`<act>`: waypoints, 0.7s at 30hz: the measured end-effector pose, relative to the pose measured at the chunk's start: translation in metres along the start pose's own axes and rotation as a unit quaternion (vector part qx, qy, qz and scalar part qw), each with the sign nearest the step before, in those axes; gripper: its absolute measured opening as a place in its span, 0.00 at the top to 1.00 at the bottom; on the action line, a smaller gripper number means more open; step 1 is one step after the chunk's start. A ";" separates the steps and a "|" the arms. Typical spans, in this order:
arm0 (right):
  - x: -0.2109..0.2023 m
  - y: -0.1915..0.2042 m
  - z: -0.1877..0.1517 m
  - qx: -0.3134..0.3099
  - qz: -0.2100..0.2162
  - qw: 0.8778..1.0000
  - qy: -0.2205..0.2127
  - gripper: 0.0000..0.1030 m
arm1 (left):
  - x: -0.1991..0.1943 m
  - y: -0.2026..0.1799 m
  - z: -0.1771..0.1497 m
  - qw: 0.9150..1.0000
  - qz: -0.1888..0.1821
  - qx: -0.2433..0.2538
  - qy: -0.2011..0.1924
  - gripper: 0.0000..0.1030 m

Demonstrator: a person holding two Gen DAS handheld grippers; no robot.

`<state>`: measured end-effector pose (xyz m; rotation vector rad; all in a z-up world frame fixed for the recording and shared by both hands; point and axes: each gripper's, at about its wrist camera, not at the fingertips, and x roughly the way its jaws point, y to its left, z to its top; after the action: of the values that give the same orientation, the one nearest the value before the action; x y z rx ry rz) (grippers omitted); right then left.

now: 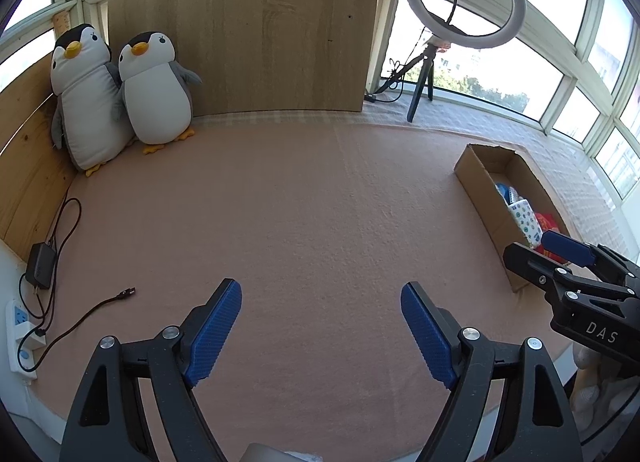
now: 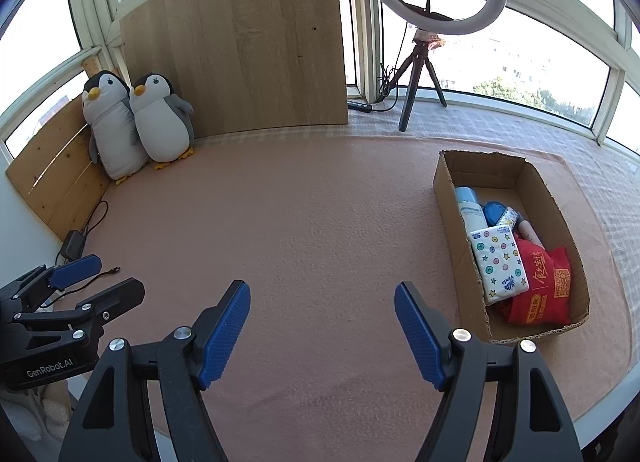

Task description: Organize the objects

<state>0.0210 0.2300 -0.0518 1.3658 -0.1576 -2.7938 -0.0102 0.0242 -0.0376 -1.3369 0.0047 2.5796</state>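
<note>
A cardboard box (image 2: 560, 198) stands on the right of the pink cloth. Inside lie a star-patterned tissue pack (image 2: 498, 262), a red packet (image 2: 540, 286), a pale blue bottle (image 2: 468, 202), a blue lid (image 2: 494, 212) and a small patterned tube (image 2: 509, 217). In the left wrist view the box (image 1: 476, 170) shows at the right with the tissue pack (image 1: 525, 220) inside. My left gripper (image 1: 321, 302) hovers open over bare cloth, nothing between its blue pads. My right gripper (image 2: 322, 302) is open too, left of the box. Each gripper shows in the other's view: right (image 1: 536, 252), left (image 2: 108, 274).
Two plush penguins (image 2: 160, 122) lean in the far left corner against wooden boards (image 2: 240, 42). A ring light on a tripod (image 2: 424, 62) stands at the back by the windows. A black adapter (image 1: 40, 266), its cable (image 1: 100, 306) and a white power strip (image 1: 20, 334) lie at the left edge.
</note>
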 end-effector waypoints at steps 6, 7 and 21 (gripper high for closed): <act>0.003 -0.004 0.001 0.002 0.000 1.000 0.004 0.31 | 0.004 -0.002 0.000 1.000 0.000 0.001 0.002 0.18; 0.003 -0.004 0.001 0.002 -0.001 1.000 0.004 0.31 | 0.004 -0.002 0.000 1.000 0.000 0.002 0.002 0.18; 0.007 -0.003 0.001 0.001 0.002 1.000 0.009 0.31 | 0.006 0.000 0.000 1.000 0.000 0.002 0.003 0.17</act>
<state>0.0157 0.2328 -0.0568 1.3897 -0.1637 -2.7782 -0.0141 0.0251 -0.0424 -1.3436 0.0101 2.5752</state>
